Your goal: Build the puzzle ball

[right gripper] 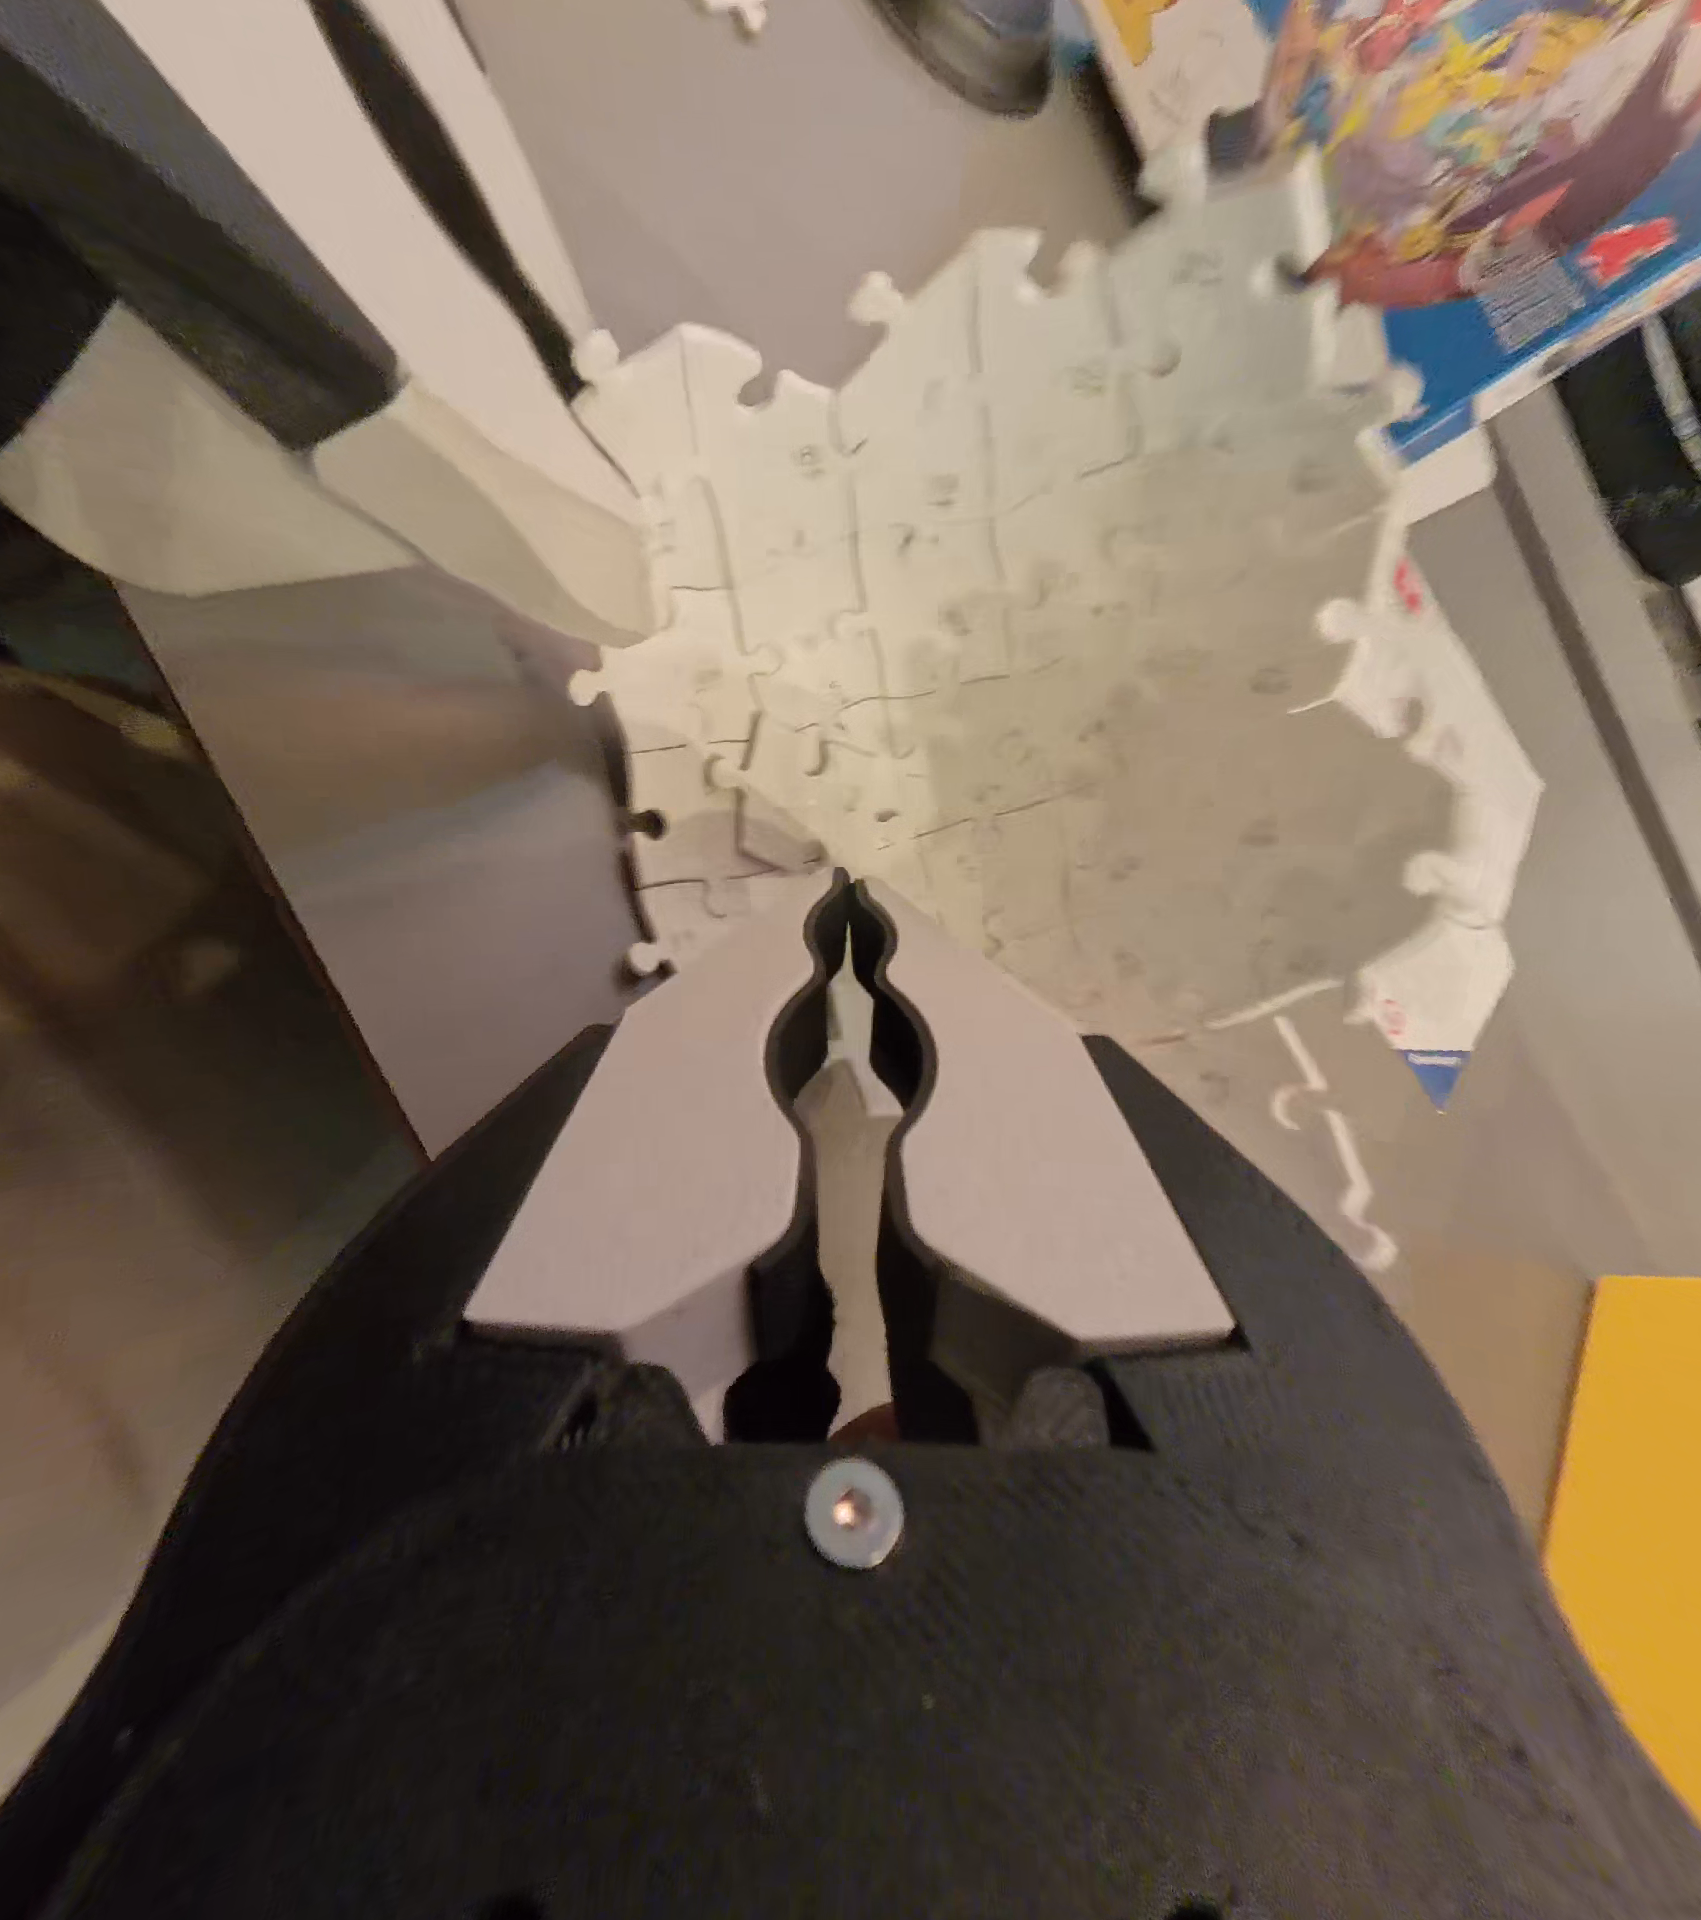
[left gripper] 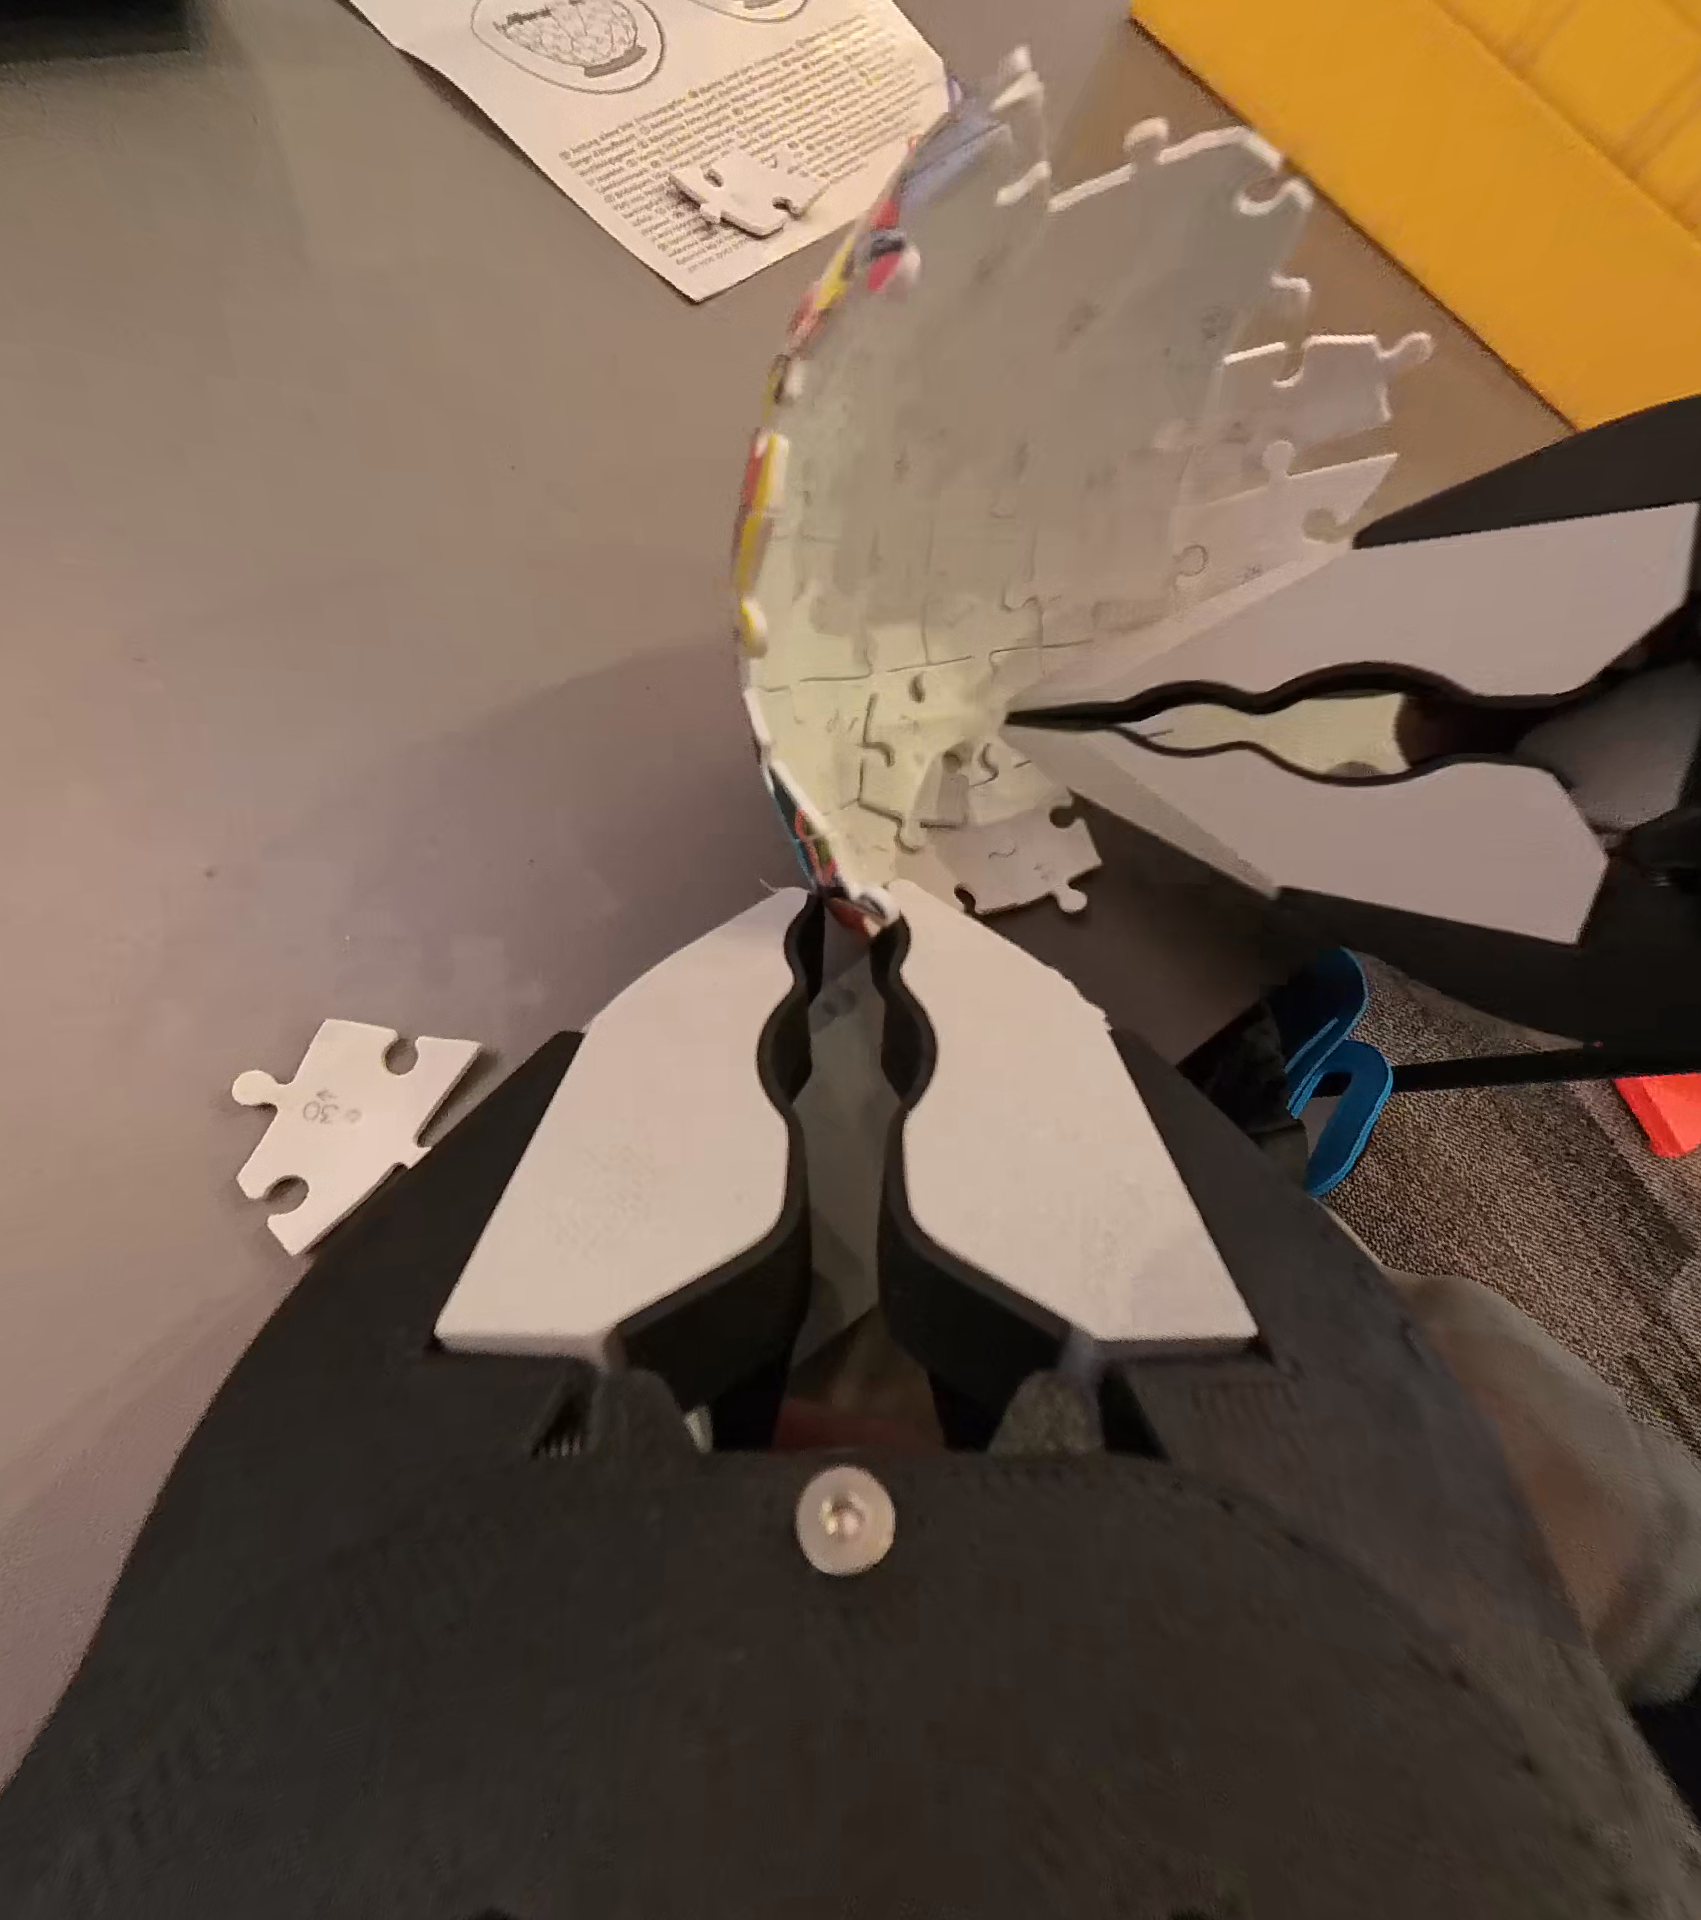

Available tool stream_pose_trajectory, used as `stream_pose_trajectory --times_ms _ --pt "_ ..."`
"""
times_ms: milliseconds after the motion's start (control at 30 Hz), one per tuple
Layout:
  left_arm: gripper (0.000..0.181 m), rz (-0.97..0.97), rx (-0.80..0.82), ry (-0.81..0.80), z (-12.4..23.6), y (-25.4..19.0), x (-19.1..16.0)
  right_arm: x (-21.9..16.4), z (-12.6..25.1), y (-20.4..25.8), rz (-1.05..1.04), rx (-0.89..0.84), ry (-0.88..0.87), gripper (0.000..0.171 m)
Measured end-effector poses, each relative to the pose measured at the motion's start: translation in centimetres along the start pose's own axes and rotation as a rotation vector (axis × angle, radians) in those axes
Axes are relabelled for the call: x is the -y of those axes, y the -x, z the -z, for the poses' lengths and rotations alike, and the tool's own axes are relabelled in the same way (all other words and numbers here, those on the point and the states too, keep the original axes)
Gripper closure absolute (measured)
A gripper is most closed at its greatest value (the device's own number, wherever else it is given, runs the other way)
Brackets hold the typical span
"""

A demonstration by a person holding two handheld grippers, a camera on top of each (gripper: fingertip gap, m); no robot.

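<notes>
The partly built puzzle ball is a curved shell of joined pieces, pale inside and colourful outside, held tilted above the grey table. My left gripper is shut on the shell's lower edge. My right gripper comes in from the right, shut on a pale puzzle piece seen edge-on between its fingers, with its tips against the shell's inner face. In the right wrist view my right gripper touches the shell near its lower middle, and the left gripper clamps the shell's left edge.
Loose pieces lie on the table: one left of my left gripper, one under the shell, one on the instruction sheet. A yellow box stands at the back right. The colourful puzzle box lies beyond the shell. Tip to tip, the grippers are about 6 cm apart.
</notes>
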State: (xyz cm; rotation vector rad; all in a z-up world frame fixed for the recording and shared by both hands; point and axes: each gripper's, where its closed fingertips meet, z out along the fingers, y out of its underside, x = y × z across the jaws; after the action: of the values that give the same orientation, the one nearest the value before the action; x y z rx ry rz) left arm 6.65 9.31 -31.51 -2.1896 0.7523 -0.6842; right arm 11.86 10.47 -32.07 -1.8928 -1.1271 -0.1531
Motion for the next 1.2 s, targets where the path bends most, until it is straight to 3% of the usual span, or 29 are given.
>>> stream_pose_trajectory --times_ms 400,700,733,767,833,1067,1200 --pt "0.173 -0.015 0.002 -0.011 0.1 -0.5 0.2 -1.0 0.2 0.8 0.059 0.019 0.065 0.171" --pt "0.174 -0.003 0.008 -0.022 0.2 -0.5 0.4 -0.1 0.9 0.1 -0.068 0.033 0.033 0.171" --pt "0.174 -0.001 0.005 -0.022 0.2 -0.6 0.4 0.0 0.9 0.2 -0.068 0.04 0.037 0.17" --pt "0.174 -0.002 0.004 -0.023 0.2 -0.7 0.4 0.1 0.9 0.4 -0.063 0.054 0.046 0.156" --pt "0.174 -0.008 0.002 -0.027 0.2 -0.8 0.5 0.1 0.7 0.9 -0.04 0.067 0.062 0.146" --pt "0.174 0.01 -0.001 -0.027 0.1 -0.7 0.4 0.0 0.2 0.8 -0.111 0.106 0.124 0.141" --pt "0.174 0.016 -0.001 -0.031 0.0 -0.6 0.5 0.0 0.0 1.2 -0.132 0.158 0.127 0.149"
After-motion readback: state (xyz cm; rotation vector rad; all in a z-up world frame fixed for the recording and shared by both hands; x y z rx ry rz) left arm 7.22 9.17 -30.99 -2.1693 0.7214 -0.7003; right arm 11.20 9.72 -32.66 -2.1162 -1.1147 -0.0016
